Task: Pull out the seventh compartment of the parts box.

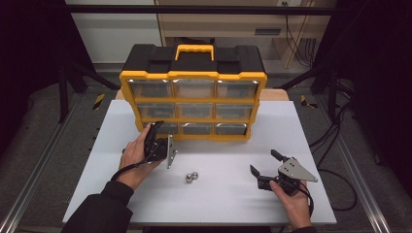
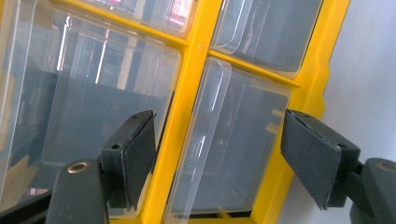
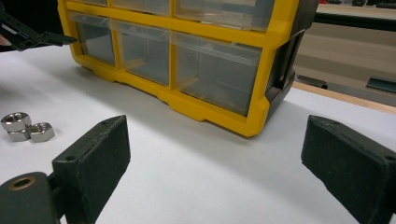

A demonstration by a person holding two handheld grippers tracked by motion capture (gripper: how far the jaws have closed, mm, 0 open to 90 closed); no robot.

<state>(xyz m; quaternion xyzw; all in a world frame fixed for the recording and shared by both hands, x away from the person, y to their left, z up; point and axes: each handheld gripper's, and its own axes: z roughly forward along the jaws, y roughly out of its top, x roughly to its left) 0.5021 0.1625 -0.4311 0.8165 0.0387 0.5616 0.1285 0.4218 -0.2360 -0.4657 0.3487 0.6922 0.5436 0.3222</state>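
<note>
From the high view we see a yellow and black cabinet (image 1: pixel 193 94) with three rows of clear drawers standing at the far middle of the white table (image 1: pixel 204 194). Our left gripper (image 1: pixel 154 132) is up against the bottom-left drawer (image 1: pixel 163 128), its jaws reaching that drawer's front. Our right gripper (image 1: pixel 265 165) rests low on the near right of the table, jaws spread and holding nothing, well apart from the cabinet. The nuts (image 1: pixel 190 177) lie together on the table between the two grippers.

In the left gripper view, the left gripper (image 2: pixel 219 154) has its jaws spread wide, one on either side of the clear drawer (image 2: pixel 233 149); whether the pads touch it we cannot tell.

In the right gripper view, the right gripper (image 3: pixel 215 163) stands open over bare table (image 3: pixel 196 163), facing the cabinet (image 3: pixel 219 107). The nuts (image 3: pixel 27 127) sit at the left, touching one another, and the left gripper (image 3: pixel 46 38) shows far left at the drawer (image 3: pixel 95 42).
</note>
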